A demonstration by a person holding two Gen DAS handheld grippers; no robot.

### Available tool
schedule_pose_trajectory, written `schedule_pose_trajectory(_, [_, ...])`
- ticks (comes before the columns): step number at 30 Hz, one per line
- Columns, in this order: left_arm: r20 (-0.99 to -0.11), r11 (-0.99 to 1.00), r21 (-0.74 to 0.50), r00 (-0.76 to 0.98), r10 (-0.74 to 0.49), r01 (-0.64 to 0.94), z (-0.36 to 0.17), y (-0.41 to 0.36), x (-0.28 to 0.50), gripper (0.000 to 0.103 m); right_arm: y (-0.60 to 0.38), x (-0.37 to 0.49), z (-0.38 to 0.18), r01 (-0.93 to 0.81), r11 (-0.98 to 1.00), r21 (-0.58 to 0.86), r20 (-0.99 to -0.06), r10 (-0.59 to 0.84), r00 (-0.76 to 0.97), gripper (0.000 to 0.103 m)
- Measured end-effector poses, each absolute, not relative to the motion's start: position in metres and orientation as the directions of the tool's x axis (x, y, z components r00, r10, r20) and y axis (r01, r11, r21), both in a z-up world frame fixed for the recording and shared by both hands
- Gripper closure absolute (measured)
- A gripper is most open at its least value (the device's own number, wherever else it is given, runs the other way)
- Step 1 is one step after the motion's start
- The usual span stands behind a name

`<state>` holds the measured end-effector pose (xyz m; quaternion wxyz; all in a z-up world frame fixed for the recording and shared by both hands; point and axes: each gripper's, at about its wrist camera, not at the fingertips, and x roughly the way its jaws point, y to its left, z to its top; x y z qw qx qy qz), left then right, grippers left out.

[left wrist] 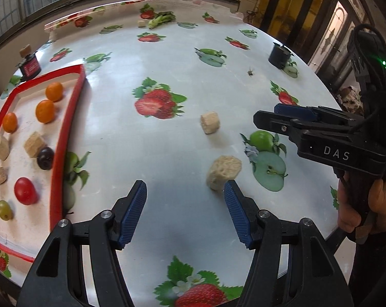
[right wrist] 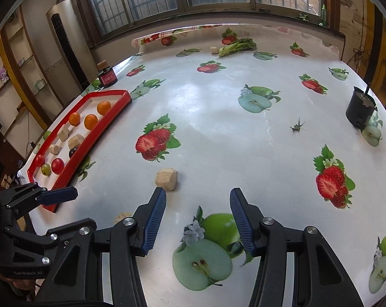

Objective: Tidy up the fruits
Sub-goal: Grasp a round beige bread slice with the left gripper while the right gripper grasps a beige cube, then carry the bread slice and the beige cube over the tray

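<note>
L gripper (left wrist: pixel 185 192) spread, nothing btwn pads, hanging over the cloth (left wrist: pixel 167 58). A beige chunk (left wrist: pixel 224 172) lies just ahead of its right pad, partly hidden by the tip; can't tell if touching. R gripper (right wrist: pixel 198 199) also spread and empty, over a printed green apple. In the left view it comes in from the right side, a hand (left wrist: pixel 366 204) on its grip.

A cube (right wrist: pixel 166 179), beige, sits on the cloth just ahead of R gripper's left pad, apart from it.

Red tray (right wrist: pixel 65 179) at the table's left edge. Nearest in it: two tomatoes (right wrist: pixel 57 165), a green grape (right wrist: pixel 46 169), then a dark cherry (right wrist: pixel 73 152) by the inner rim. Mid: three beige blocks (right wrist: pixel 76 141). Far end: three oranges (right wrist: pixel 91 121).

Mid table, right: small dried stem (right wrist: pixel 297 127). Beyond it a black pot (right wrist: pixel 359 110) near the right edge. Left, past the tray: dark jar (right wrist: pixel 107 78) w/ red label and a beige block on top. Far edge: leafy green veg (right wrist: pixel 237 46) w/ another small cube (right wrist: pixel 213 50) beside it.
</note>
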<state>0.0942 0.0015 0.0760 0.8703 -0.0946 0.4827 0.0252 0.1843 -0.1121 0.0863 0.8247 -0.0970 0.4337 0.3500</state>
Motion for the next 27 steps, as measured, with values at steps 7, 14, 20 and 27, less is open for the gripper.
schedule_pose_trajectory(7, [-0.849, 0.984, -0.165, 0.517, -0.105, -0.072, 0.060, -0.023, 0.127, 0.044, -0.133, 0.188, 0.087, -0.630, 0.761, 0.156, -0.778, 0.488, 0.396, 0.049])
schedule_pose_trajectory(14, [-0.836, 0.980, -0.169, 0.543, -0.085, -0.105, 0.064, 0.001, 0.120, 0.076, -0.118, 0.190, 0.082, -0.649, 0.739, 0.181, -0.779, 0.511, 0.364, 0.049])
schedule_pose_trajectory(20, [-0.837, 0.958, -0.184, 0.545, -0.034, -0.221, 0.067, 0.043, 0.105, 0.076, -0.072, 0.189, 0.066, -0.710, 0.677, 0.195, -0.791, 0.536, 0.294, 0.050])
schedule_pose_trajectory(27, [-0.821, 0.950, -0.190, 0.571, -0.016, -0.246, 0.078, 0.056, 0.100, 0.076, -0.043, 0.194, 0.047, -0.715, 0.688, 0.124, -0.826, 0.471, 0.310, 0.082])
